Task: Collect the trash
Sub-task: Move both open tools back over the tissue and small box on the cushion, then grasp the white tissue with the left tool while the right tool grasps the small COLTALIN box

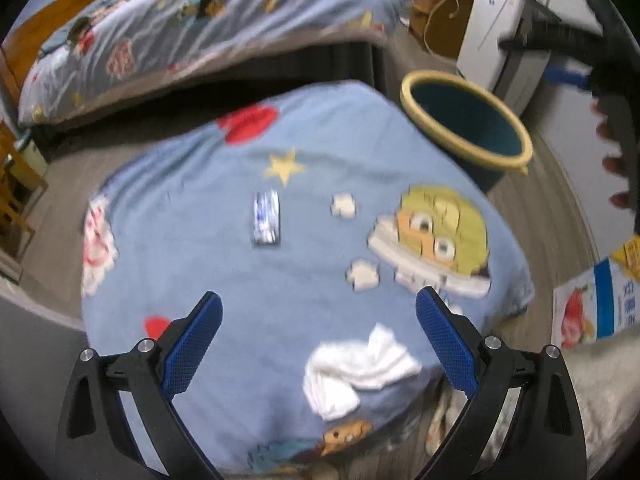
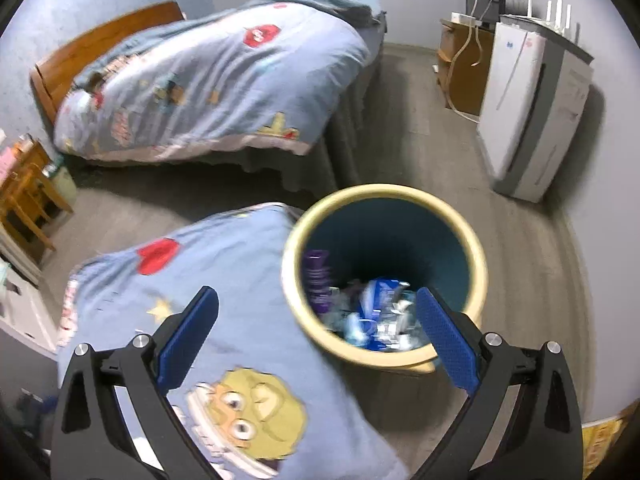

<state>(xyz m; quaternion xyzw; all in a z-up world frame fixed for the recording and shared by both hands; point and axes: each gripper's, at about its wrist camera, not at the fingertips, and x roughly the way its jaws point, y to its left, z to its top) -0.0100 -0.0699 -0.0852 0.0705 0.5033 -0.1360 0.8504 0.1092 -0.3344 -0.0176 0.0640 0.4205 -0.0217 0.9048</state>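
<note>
A blue cartoon-print cloth (image 1: 200, 216) covers a low round table. On it lie a crumpled white tissue (image 1: 356, 368), two small white paper scraps (image 1: 344, 204) (image 1: 363, 275) and a blue-white wrapper (image 1: 267, 218). My left gripper (image 1: 320, 320) is open and empty just above the tissue. A teal bin with a yellow rim (image 1: 466, 128) stands at the table's far right. My right gripper (image 2: 318, 320) is open and empty above the bin (image 2: 478, 276), which holds a purple bottle (image 2: 317, 276) and crumpled wrappers (image 2: 384, 312). The right gripper also shows at the left wrist view's upper right (image 1: 532, 38).
A bed with a matching quilt (image 2: 224, 76) stands behind the table. A white air purifier (image 2: 532, 108) and a wooden cabinet (image 2: 460, 68) stand at the right wall. A printed carton (image 1: 596, 304) sits at the right. Wooden furniture (image 2: 28, 196) is at the left.
</note>
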